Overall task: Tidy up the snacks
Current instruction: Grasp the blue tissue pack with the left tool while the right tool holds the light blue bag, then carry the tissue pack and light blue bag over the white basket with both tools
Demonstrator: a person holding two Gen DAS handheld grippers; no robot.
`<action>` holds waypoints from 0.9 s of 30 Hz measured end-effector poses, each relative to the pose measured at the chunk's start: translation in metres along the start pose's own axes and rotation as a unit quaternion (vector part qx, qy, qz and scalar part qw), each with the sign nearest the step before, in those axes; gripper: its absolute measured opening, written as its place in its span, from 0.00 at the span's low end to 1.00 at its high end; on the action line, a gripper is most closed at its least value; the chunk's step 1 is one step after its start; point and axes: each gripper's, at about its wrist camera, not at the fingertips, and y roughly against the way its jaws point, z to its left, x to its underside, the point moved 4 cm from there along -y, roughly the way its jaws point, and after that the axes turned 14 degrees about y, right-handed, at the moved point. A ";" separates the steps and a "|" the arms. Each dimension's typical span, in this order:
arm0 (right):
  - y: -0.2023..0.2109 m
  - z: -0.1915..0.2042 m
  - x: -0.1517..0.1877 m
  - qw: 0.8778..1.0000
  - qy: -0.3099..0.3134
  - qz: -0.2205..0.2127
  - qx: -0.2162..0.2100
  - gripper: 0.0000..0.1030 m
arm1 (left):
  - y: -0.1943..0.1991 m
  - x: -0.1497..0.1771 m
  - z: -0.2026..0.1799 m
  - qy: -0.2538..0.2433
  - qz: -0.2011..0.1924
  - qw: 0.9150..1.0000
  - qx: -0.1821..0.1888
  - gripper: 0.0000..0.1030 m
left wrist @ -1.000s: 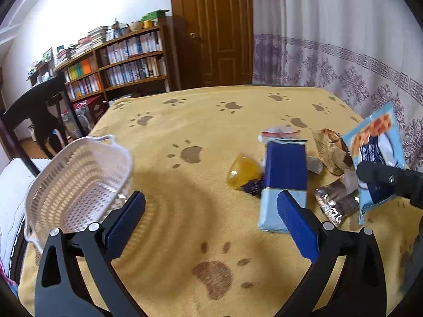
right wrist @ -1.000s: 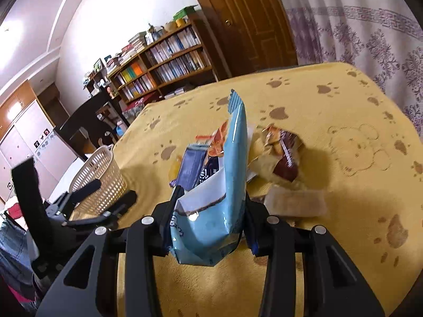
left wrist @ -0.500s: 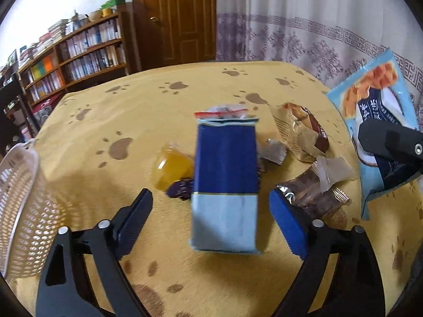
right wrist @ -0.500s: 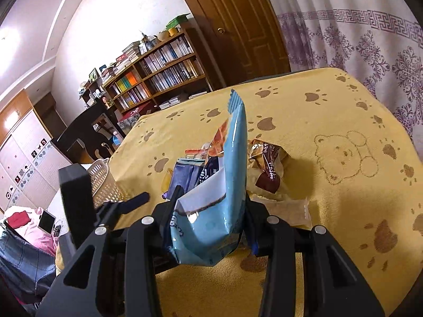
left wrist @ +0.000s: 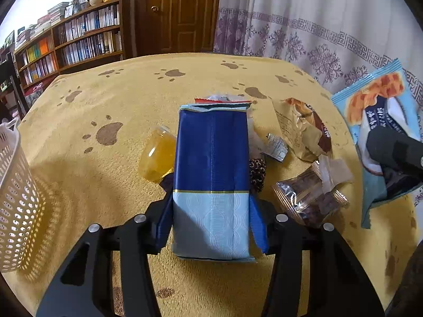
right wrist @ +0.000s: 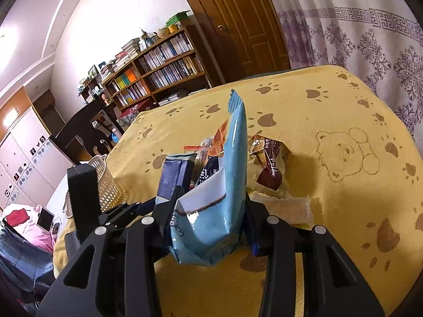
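The worktop (left wrist: 127, 111) wears a soft yellow fleece cloth printed with brown paws. At its left edge stands a white basket (left wrist: 15, 200) of stiff perforated plastic, seemingly where the snacks belong. The left tongs (left wrist: 211, 222) are clamped on the pale lower end of a blue packet (left wrist: 211, 158), boxy with a crisp foil skin; it looks light and crushable, so a gentle hold low on its sides suits it. The right tongs (right wrist: 208, 224) pinch a glossy light-blue bag (right wrist: 224, 185) off the cloth, slippery and puffed. Among the pile lie a crinkled tan wrapper (left wrist: 304, 134), a clear-wrapped brown cake (left wrist: 309, 200) and a small orange jelly cup (left wrist: 156, 158), smooth and rigid.
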 end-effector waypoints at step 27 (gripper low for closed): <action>0.013 0.014 -0.003 1.000 0.019 -0.021 -0.004 0.40 | 0.076 -0.022 0.019 -0.008 -0.113 0.990 -0.089 0.50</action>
